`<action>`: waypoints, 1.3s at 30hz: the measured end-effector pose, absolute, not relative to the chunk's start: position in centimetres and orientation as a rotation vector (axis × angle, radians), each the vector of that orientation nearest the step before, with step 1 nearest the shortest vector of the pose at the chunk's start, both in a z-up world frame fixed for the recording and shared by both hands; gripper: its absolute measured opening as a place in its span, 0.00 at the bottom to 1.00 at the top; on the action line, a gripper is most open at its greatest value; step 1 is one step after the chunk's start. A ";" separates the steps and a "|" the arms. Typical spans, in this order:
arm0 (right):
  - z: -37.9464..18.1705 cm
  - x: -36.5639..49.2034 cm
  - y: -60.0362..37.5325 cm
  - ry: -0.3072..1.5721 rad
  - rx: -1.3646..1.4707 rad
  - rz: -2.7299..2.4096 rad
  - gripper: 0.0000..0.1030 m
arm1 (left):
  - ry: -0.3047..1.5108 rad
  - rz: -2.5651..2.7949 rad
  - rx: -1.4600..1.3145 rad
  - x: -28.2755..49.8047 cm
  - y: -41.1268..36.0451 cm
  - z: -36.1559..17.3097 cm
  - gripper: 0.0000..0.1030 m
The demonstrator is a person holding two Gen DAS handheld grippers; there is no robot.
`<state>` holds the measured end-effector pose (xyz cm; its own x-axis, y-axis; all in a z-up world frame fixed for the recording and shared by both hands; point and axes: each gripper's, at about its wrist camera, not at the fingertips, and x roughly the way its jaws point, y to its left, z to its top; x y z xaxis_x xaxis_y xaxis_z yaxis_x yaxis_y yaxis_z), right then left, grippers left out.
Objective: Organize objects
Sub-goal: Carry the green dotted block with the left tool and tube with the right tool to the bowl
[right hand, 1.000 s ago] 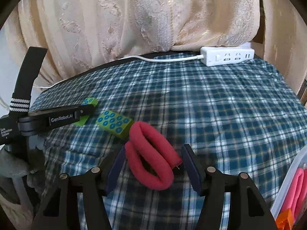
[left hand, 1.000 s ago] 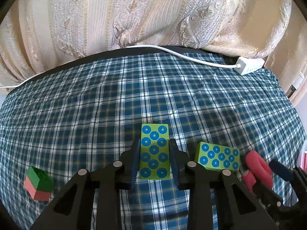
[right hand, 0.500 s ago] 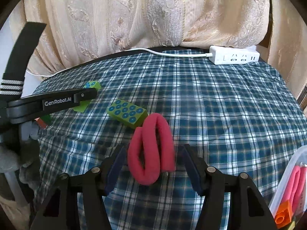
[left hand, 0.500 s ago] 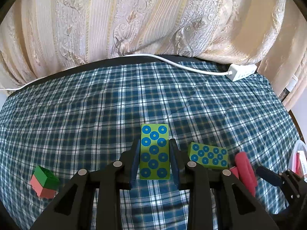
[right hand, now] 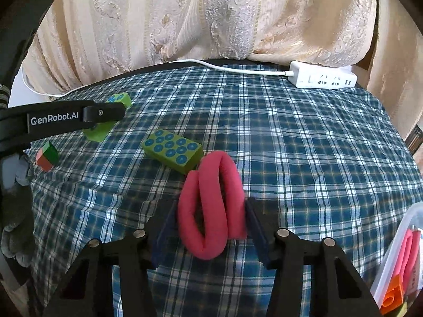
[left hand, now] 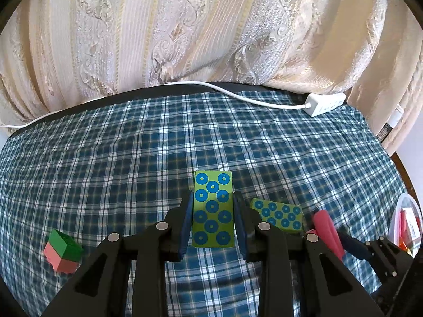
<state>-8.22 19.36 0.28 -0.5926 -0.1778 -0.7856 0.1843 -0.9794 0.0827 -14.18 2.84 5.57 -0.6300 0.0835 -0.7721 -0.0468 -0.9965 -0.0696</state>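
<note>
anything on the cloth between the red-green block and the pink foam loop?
Yes: a green dotted block lies flat between the red-green block and the pink foam loop, clearest in the right wrist view.

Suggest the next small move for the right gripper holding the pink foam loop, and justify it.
Probably carry it rightward to the clear bin: the right gripper is shut on the pink foam loop, and a similar pink piece already lies there.

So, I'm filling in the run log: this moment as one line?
left gripper: shut on green block | right gripper: just closed on pink foam loop | bin: right
</note>
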 end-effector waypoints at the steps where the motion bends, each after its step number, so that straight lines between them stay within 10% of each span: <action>1: 0.3 -8.1 19.5 -0.001 1.298 -2.638 0.53 | -0.065 2.771 -1.313 -14.1 2.9 5.6 0.29; 39: 7.3 2.8 31.4 -0.326 1.099 -2.997 0.53 | 0.083 2.647 -1.181 -9.2 10.2 7.9 0.29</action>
